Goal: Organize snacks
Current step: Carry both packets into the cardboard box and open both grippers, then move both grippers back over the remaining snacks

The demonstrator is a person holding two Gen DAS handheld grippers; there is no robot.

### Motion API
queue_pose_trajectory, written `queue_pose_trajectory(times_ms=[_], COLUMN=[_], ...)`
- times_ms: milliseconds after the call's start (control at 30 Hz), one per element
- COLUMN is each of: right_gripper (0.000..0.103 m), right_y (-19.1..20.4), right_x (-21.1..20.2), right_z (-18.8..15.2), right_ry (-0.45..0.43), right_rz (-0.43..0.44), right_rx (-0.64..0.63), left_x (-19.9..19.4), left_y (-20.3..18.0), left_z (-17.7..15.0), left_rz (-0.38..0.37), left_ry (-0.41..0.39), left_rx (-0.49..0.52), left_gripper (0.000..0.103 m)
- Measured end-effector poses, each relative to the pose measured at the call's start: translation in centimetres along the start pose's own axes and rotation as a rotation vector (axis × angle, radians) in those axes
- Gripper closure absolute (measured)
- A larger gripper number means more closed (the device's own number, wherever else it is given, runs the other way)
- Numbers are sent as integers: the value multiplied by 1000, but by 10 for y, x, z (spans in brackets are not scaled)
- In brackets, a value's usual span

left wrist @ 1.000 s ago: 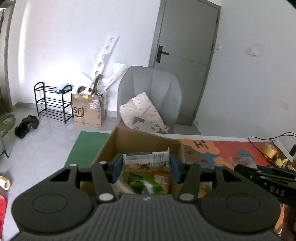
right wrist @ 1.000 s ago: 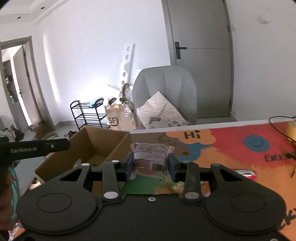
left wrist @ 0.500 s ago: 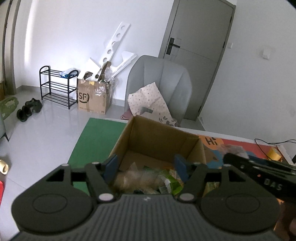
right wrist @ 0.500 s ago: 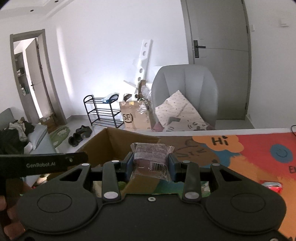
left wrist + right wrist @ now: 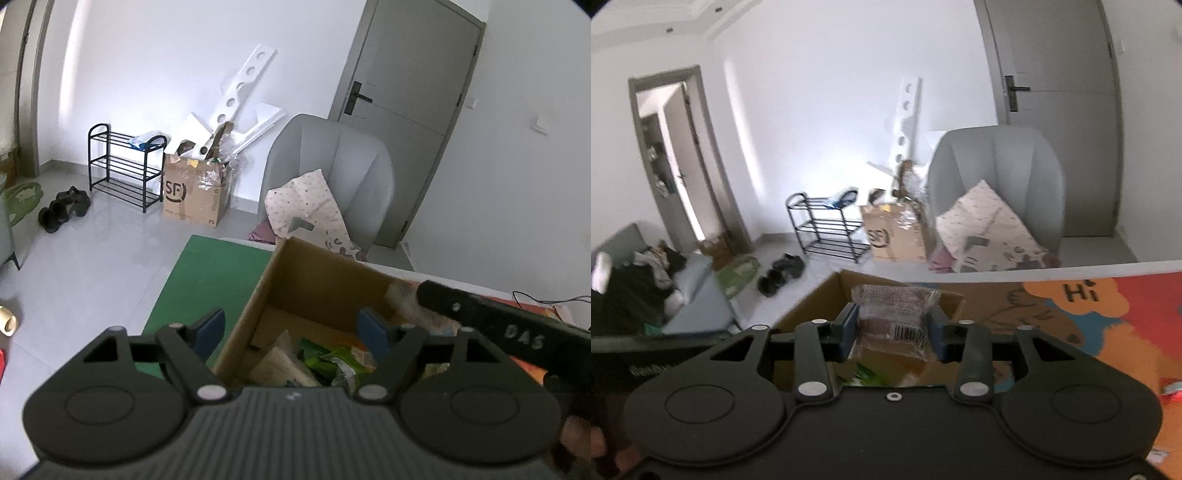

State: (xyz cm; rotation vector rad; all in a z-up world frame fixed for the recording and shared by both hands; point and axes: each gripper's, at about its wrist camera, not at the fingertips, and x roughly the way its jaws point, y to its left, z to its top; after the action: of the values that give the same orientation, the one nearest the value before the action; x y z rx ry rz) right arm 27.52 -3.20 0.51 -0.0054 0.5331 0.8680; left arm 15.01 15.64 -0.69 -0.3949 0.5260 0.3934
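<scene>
Change since a second ago: your left gripper (image 5: 291, 326) let go of the white-and-green packet it held; its jaws have just been opening and stood wide with nothing between them. Your right gripper (image 5: 893, 325) travelled from over the mat to over the cardboard box (image 5: 827, 295), and its jaws have just been opening too.
Right gripper grip: the blue pads (image 5: 849, 325) stood just beside the snack packet (image 5: 892, 314); you could not tell whether they still pressed it.
Snack packet look: clear crinkled wrapper, brown contents, a barcode at the lower right, top edge flared above the pads.
Snack packet place: between your right gripper's pads, above the open box.
Box contents: green and pale wrappers (image 5: 325, 362) piled at the bottom.
Left wrist view only: the box's inside walls, the green mat (image 5: 207, 280) beside it, and your right gripper's black body crossing the box's right edge.
Right wrist view only: the colourful "Hi" play mat (image 5: 1089, 314), an open doorway and a sofa with clothes.
Hard to read: the right wrist view was motion-blurred; box contents there were mostly hidden behind the packet.
</scene>
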Motion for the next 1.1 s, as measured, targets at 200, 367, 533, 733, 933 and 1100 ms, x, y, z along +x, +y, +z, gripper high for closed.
queue_pose_trajectory(times_ms=[200, 367, 533, 733, 933, 1100], right_gripper=[41, 34, 30, 20, 17, 16], right_y=[-11, -22, -37, -55, -75, -92], right_x=[-13, -28, -44, -66, -85, -98], right_z=[-3, -13, -22, -31, -39, -48], right_ry=[-18, -16, 8, 8, 6, 8], right_rz=[-31, -62, -96, -143, -181, -209], right_rx=[8, 19, 26, 45, 65, 88], left_x=[-2, -5, -5, -6, -9, -10], left_y=[-4, -12, -28, -45, -64, -79], left_z=[-2, -6, -9, -15, -21, -29], left_rz=[0, -6, -6, -32, -71, -90], left_ry=[-7, -10, -13, 5, 24, 42], left_rx=[0, 8, 49, 66, 74, 87], left_gripper=[17, 12, 9, 8, 7, 7])
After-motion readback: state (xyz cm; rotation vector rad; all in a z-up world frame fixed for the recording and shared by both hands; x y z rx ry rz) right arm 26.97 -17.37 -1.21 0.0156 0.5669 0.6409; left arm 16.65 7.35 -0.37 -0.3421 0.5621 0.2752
